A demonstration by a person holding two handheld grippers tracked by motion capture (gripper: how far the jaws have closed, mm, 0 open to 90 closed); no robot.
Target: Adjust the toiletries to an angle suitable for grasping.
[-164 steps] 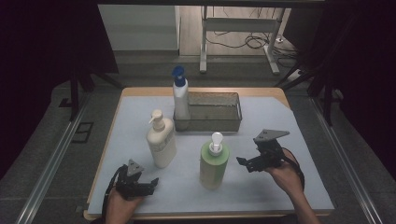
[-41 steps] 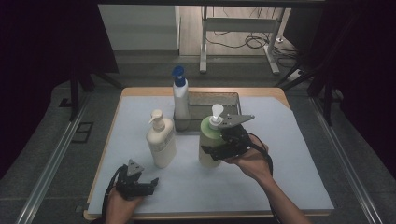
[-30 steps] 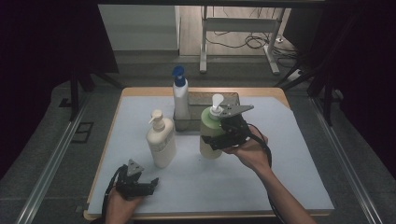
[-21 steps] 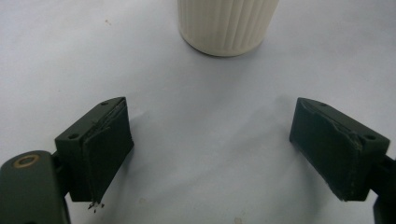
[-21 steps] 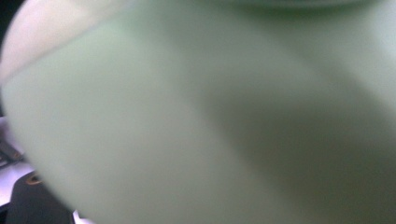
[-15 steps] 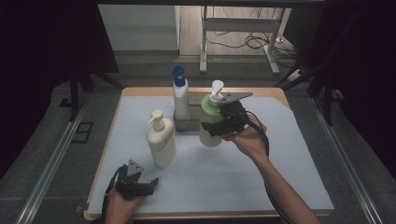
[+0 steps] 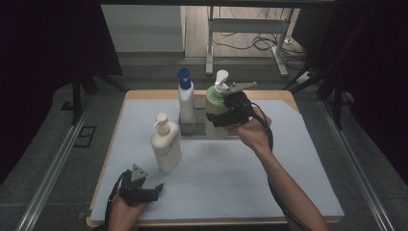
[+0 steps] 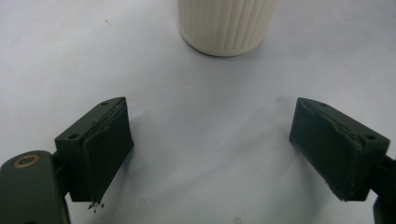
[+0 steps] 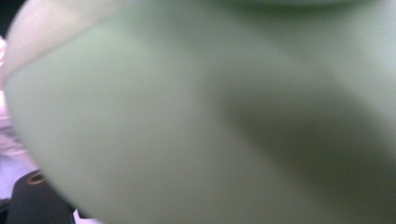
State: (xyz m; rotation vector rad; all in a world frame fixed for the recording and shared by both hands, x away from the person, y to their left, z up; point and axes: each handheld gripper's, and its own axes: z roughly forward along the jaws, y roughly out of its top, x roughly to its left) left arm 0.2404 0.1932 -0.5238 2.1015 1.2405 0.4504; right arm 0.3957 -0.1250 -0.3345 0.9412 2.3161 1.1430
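Note:
A green pump bottle (image 7: 214, 103) hangs lifted at the back of the table, over the near edge of a dark basket (image 7: 193, 128), with my right gripper (image 7: 217, 119) shut on its body from the right. Up close, the green bottle (image 9: 210, 116) is a blur against the right gripper view. A white spray bottle with a blue cap (image 7: 185, 102) stands in the basket, just left of the green one. A cream pump bottle (image 7: 166, 147) stands on the mat at centre left. My left gripper (image 7: 155, 189) rests open near the front left edge, its jaws (image 8: 210, 149) bare, with the cream bottle's base (image 8: 227, 23) ahead of them.
A pale mat (image 7: 231, 168) covers most of the wooden table (image 7: 144, 95). Metal rails run along the floor on both sides, and a desk frame with cables stands beyond the far edge.
My right gripper has carried the green bottle away from the person and upward, from the middle of the mat to the basket. The left gripper has stayed put.

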